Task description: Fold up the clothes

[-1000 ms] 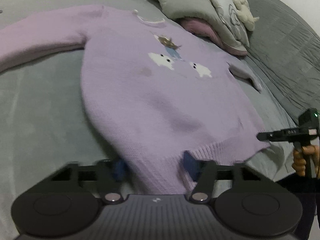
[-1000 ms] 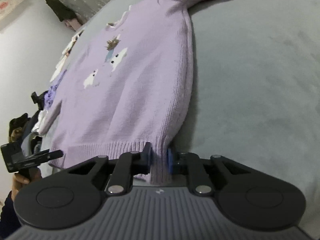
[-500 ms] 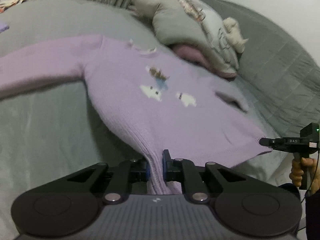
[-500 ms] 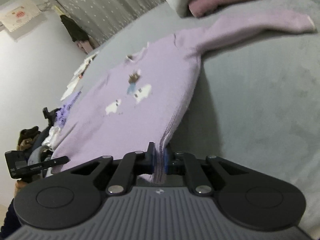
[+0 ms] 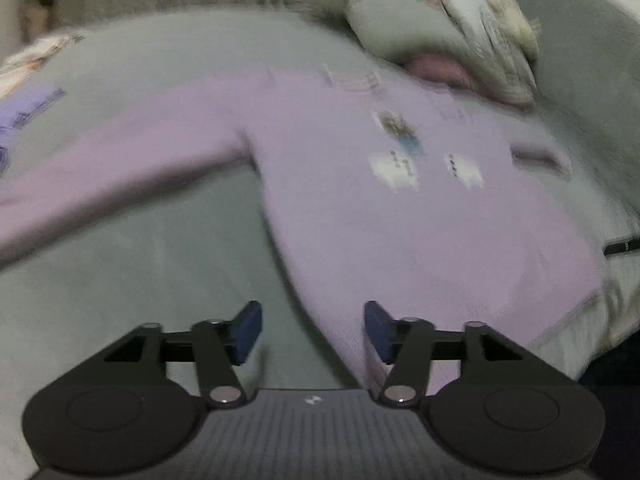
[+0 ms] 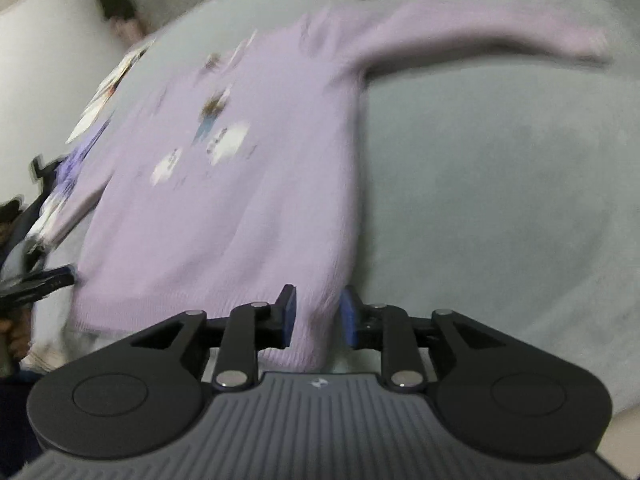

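Observation:
A lilac knit sweater (image 5: 360, 208) with white animal figures lies front up on the grey bed (image 5: 132, 280), both sleeves spread out. My left gripper (image 5: 313, 334) hovers over one hem corner. Its jaws are opening, and the fabric lies loose beside the right pad (image 5: 378, 336), not pinched. In the right wrist view the sweater (image 6: 224, 216) runs away from my right gripper (image 6: 318, 316). Those jaws are opening too, with the other hem corner hanging slack between the pads. Both views are blurred by motion.
A heap of grey pillows and bedding (image 5: 420, 28) with a pink piece (image 5: 436, 68) under it lies beyond the collar. Loose clothes (image 5: 24, 112) sit at the bed's far left. The bed edge (image 5: 592, 332) drops off beside the hem. Bare grey bedspread (image 6: 500, 200) stretches right of the sweater.
Both grippers were shut on the hem corners half a second ago; both have now spread their jaws and let go. Both cameras have risen and tilted, so more of the bed shows.

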A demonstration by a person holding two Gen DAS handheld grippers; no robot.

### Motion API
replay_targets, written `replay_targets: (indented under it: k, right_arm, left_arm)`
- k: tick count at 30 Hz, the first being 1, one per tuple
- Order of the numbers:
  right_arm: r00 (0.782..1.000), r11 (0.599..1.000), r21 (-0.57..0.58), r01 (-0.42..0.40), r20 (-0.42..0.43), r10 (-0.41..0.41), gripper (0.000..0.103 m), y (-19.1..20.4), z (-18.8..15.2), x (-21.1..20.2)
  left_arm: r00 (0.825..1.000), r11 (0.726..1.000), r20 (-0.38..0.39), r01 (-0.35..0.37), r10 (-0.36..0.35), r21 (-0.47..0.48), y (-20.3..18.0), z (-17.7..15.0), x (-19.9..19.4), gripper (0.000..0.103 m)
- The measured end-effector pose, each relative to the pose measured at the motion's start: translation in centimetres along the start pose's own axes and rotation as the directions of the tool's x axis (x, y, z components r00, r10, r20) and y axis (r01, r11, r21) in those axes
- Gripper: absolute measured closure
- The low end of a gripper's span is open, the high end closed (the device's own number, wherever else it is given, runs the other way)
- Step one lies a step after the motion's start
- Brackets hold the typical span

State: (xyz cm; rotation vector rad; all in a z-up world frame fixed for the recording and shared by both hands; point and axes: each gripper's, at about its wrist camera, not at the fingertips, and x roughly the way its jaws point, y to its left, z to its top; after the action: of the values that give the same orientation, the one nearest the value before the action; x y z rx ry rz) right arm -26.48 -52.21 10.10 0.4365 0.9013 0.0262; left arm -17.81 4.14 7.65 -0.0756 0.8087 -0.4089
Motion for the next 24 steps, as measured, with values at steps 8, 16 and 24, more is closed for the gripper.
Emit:
replay_targets:
  k: [8,16,24]
  right_arm:
    - [0.963,0.862,0.477,-0.17,0.267,0.042,0.061,-9.9,6.1,4.7]
    - [0.89,0.623,0.768,-0.148,0.378,-0.255,0.061,-22.8,7.5,7.1]
    - [0.841,0.739,0.673,0.033,0.38,-0.384,0.093,-24.6,11.9,11.1]
  left_arm:
    - [0.988,0.99,0.093,-0.13,0.125,0.058,-2.4,4.9,5.3,0.028]
    - [0.982,0.986,0.105,-0.153,0.159,-0.067,-2.5,9.8,13.1,0.025]
    - [0.98,0.981,0.055,-0.193,0.193,-0.002,-3.4,9.4,16.7,0.024]
